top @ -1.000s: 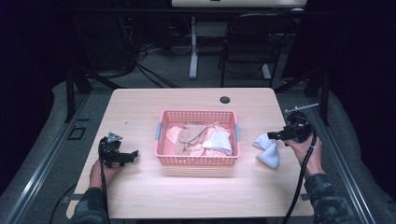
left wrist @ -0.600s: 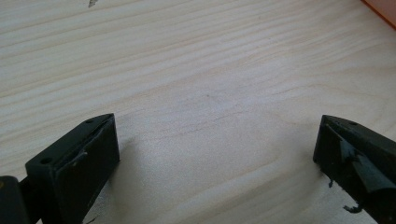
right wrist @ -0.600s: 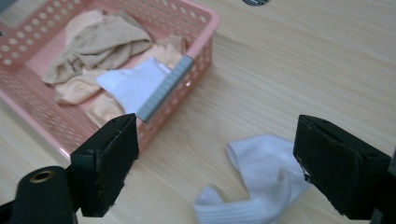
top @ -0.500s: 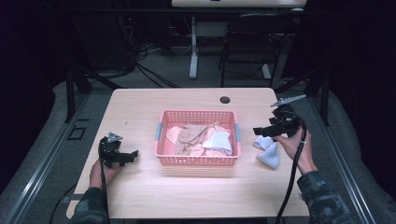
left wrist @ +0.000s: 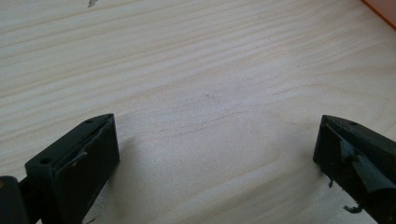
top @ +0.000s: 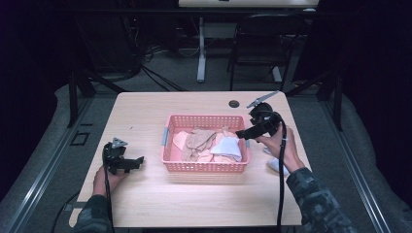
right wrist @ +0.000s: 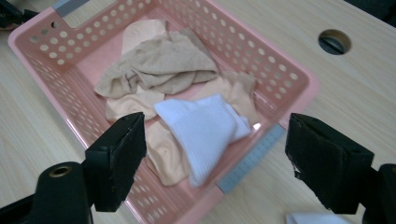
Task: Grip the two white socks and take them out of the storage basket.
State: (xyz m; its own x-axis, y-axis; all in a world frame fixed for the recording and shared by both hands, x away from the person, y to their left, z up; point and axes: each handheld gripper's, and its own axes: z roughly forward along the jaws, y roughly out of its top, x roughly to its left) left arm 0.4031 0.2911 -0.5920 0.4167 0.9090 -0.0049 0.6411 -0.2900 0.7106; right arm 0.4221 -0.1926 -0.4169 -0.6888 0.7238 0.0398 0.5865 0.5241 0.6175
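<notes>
We start with the table point(top: 145, 204), pale wood, and the pink basket point(top: 206, 167) sitting at its centre. Inside it is a heap of beige cloths point(top: 199, 141) with a white sock point(top: 227, 147) on top, toward three o'clock of the basket. On the bare wood at about four o'clock from the basket, just beside our right hand, more white socks point(top: 278, 166) lie partly hidden.

Our right gripper point(top: 244, 135) hangs over the basket's three o'clock rim, jaws wide with nothing between them; they have just been closing a little. In the right gripper view the white sock point(right wrist: 203, 128) lies between the two jaws, well below them. Our left gripper point(top: 137, 161) sits at nine o'clock from the basket, spread wide over bare wood, holding nothing.

We judge the step in hand to be a reach for that white sock. To do it well, we should come straight down over the sock's thick folded middle and close on the white fabric alone, so no beige cloth comes up with it. We should also keep the jaws off the perforated wall, or the basket may slide.
</notes>
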